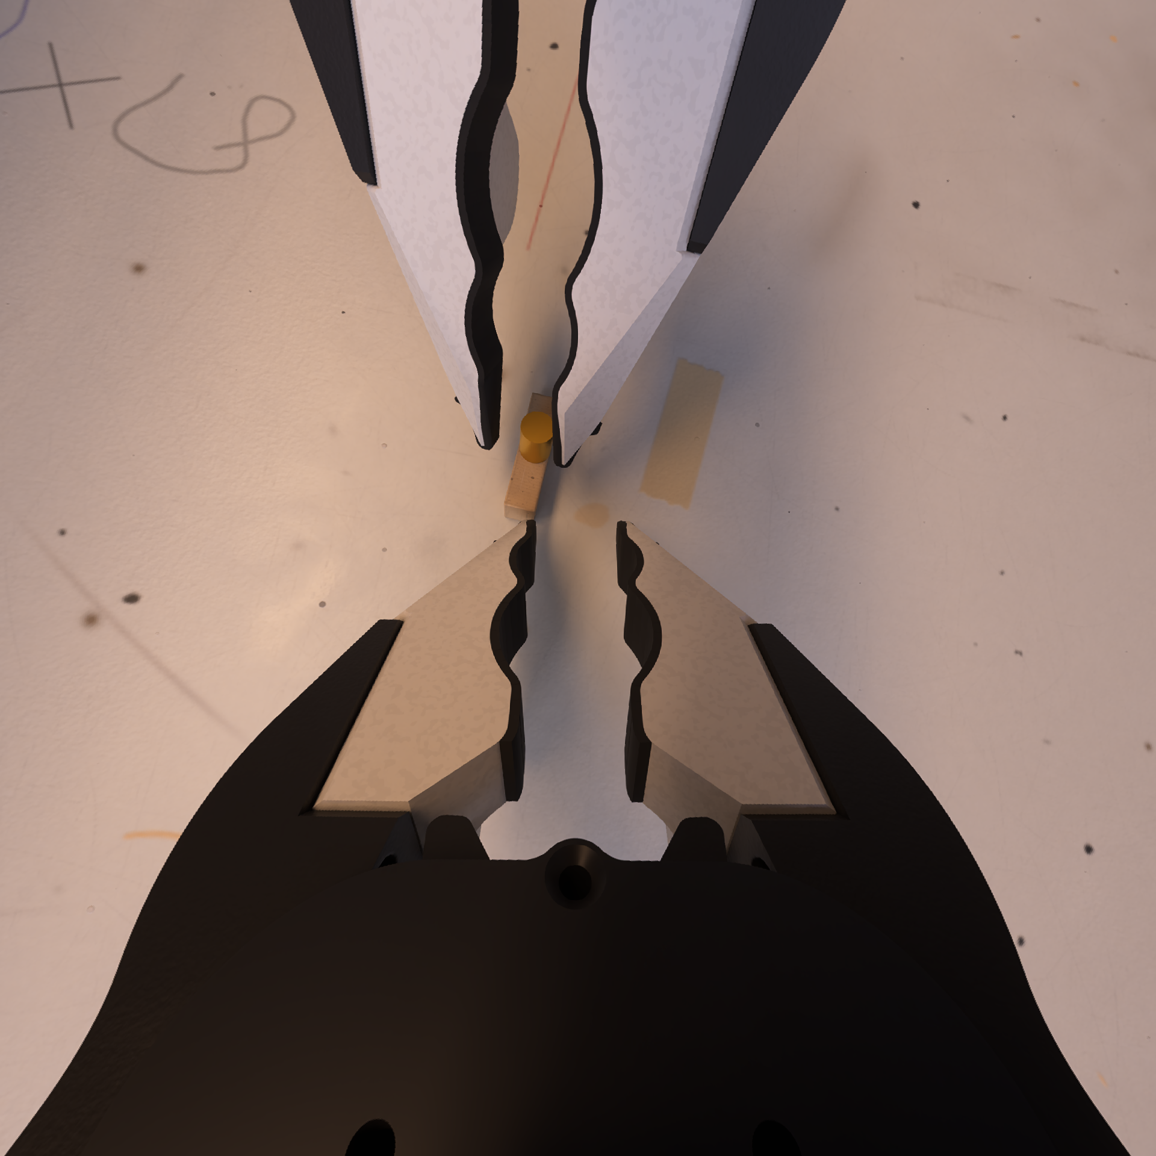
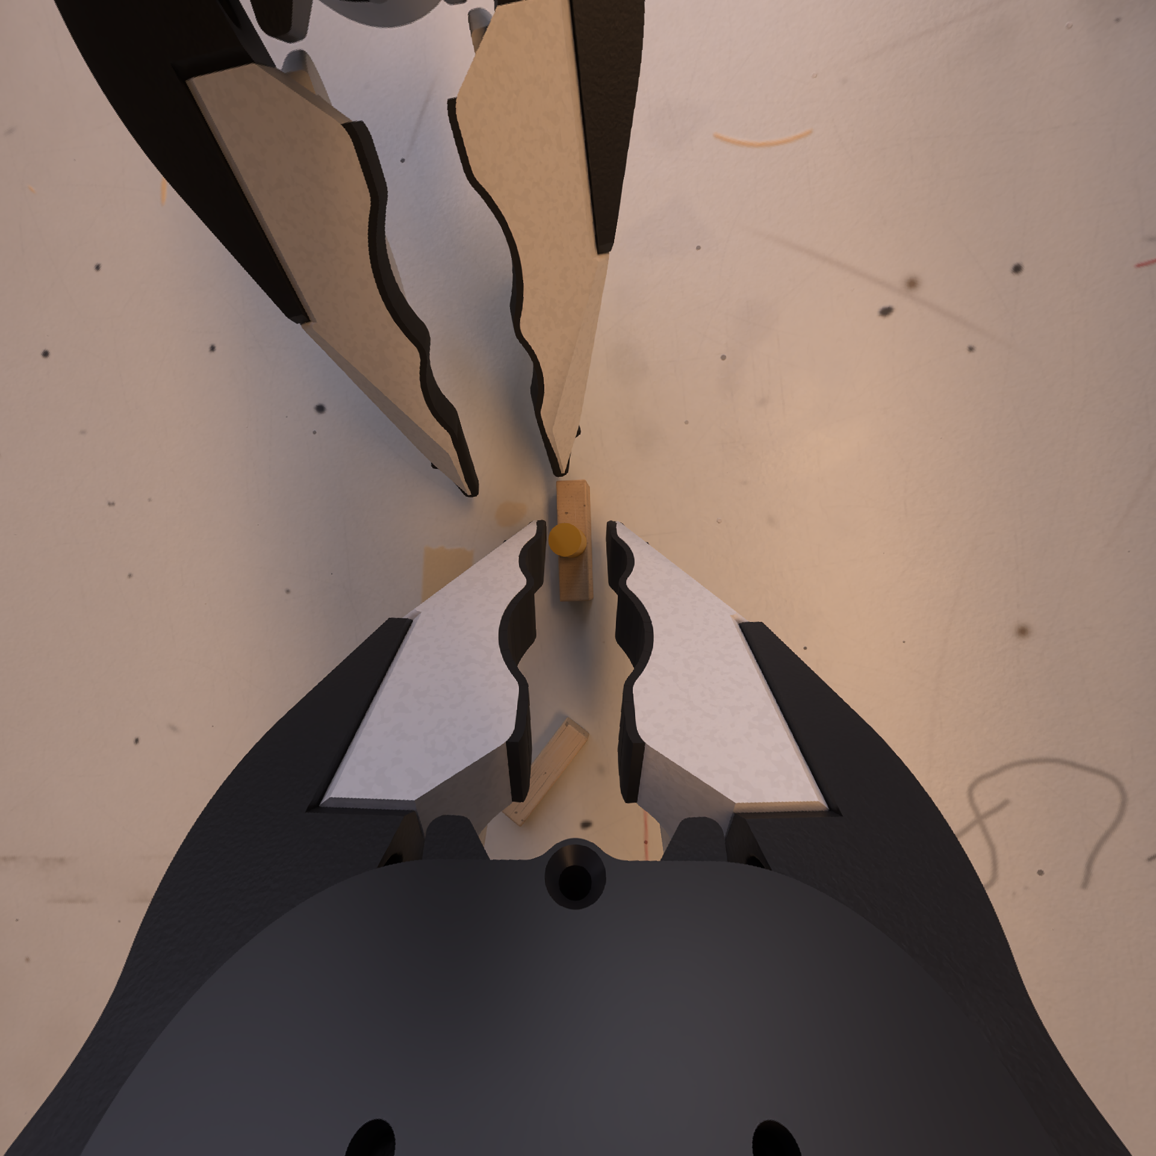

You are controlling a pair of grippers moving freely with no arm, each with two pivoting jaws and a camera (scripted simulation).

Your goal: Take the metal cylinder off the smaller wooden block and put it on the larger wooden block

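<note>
We see the metal cylinder point(image 2: 567, 540) standing on the small block point(image 2: 575, 542) at frame centre, between the spread fingers of the right gripper point(image 2: 574, 532). The left gripper point(image 1: 575, 528) is spread too.

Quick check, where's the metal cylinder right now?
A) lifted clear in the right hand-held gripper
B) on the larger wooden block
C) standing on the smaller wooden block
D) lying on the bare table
C: the metal cylinder stands on the smaller wooden block, and the right hand-held gripper is open around it, its fingertips either side and not closed; the larger wooden block lies bare.
</note>
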